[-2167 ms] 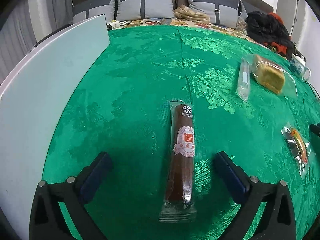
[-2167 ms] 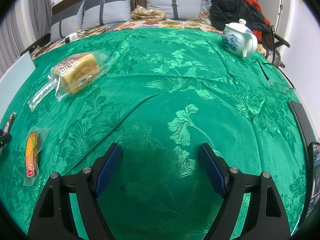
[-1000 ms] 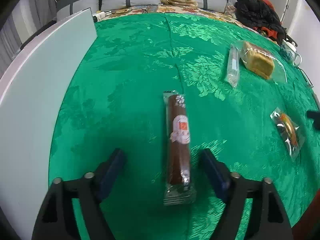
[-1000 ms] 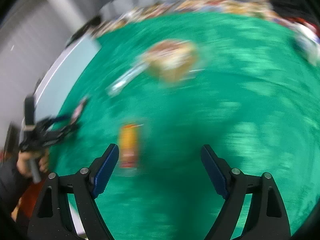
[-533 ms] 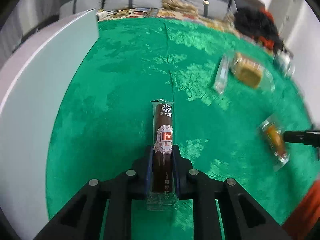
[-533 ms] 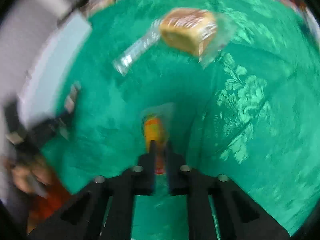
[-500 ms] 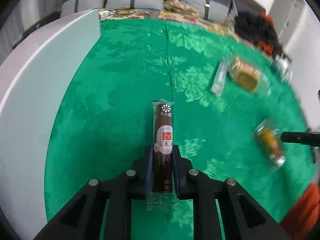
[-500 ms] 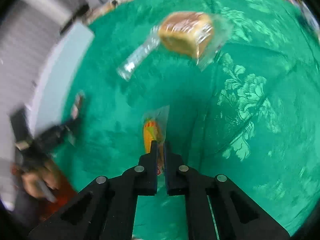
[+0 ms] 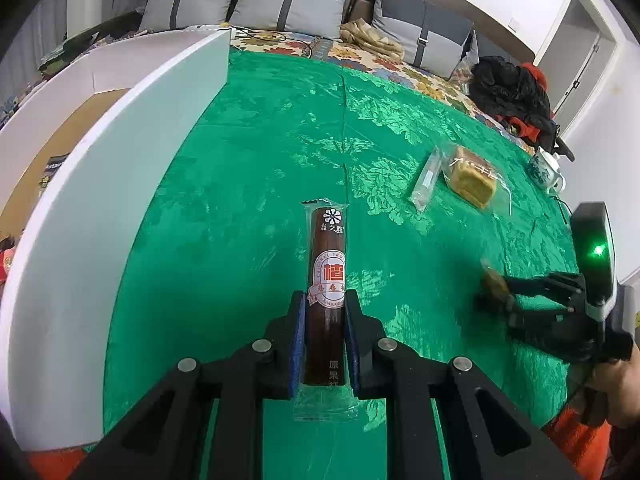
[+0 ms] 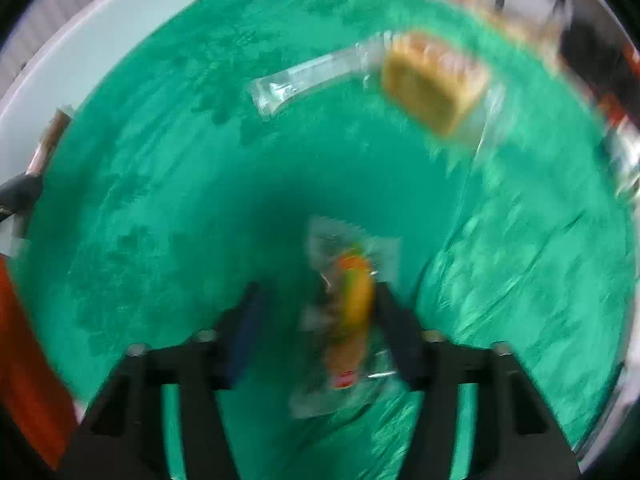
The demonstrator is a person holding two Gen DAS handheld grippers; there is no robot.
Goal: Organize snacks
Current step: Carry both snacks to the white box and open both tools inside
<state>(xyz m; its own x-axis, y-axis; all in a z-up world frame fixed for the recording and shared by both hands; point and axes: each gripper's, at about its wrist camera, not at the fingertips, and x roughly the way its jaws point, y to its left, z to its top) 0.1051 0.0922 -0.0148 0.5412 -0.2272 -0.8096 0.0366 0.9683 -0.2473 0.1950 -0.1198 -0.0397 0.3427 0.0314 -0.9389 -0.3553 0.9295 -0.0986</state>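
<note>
Left tongs (image 9: 325,322) clamped on brown snack roll (image 9: 326,280), long axis straight ahead; white box (image 9: 120,152) close left. Right tongs (image 10: 320,320) apart, blurred, corn snack packet (image 10: 350,312) between.

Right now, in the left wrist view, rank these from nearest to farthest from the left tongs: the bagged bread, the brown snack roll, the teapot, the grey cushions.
1. Brown snack roll, clamped in the left tongs.
2. Bagged bread, ahead to the right on the green cloth.
3. Teapot, far right edge, beyond the bread.
4. Grey cushions, along the back wall.
</note>
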